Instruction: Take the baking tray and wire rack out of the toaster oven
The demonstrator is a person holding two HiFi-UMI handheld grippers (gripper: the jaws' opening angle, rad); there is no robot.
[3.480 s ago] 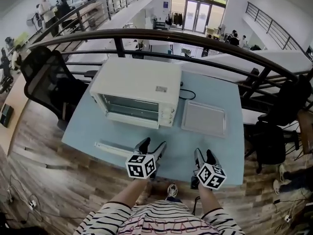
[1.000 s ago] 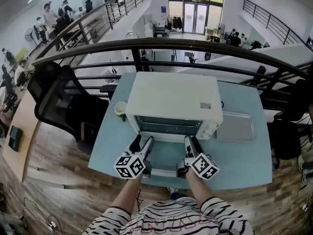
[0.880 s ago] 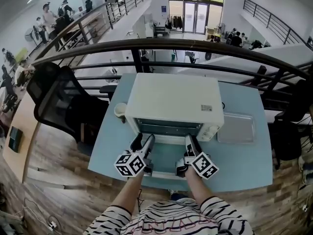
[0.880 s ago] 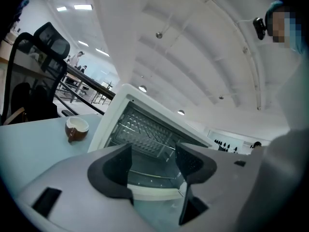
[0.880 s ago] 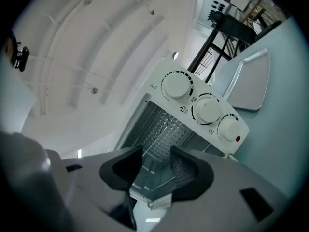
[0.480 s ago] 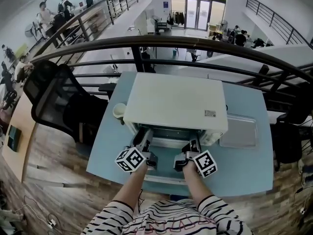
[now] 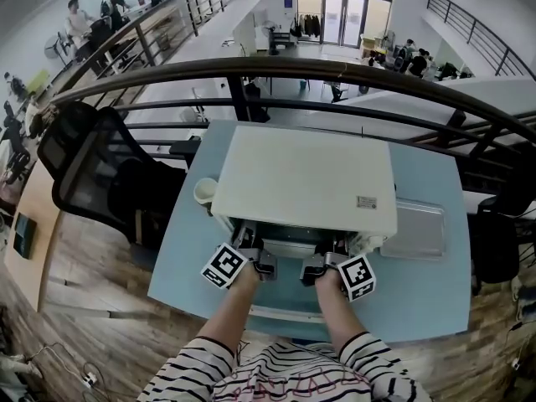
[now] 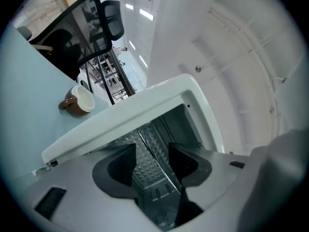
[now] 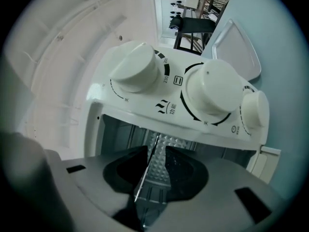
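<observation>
Setting: A pale blue tabletop is seen from above. A dark curved railing runs behind it, and a black mesh office chair stands to its left.
Oven: A white, box-shaped toaster oven is set in the middle of the tabletop, its mouth turned toward the person. Three round white knobs on its control panel are shown in the right gripper view.
Wire rack: The thin metal wire rack is inside the oven. Only its front rod is seen, above embossed metal.
Baking tray: The flat silver rectangular baking tray is laid on the tabletop just right of the oven, outside it.
Left hand-held gripper: The left hand-held gripper is reached into the left side of the oven mouth. Its jaws are closing with the rack's rod between them. A gap is seen on each side of the rod, so nothing is clamped.
Right hand-held gripper: The right hand-held gripper is reached into the right side, under the knobs. Its jaws are closing too. The rod runs close along one pad while the other pad stands clear, so the rod is not gripped.
Mug: A brown mug with a white inside is placed just left of the oven.
Person: Black-and-white striped sleeves are seen at the bottom edge.
</observation>
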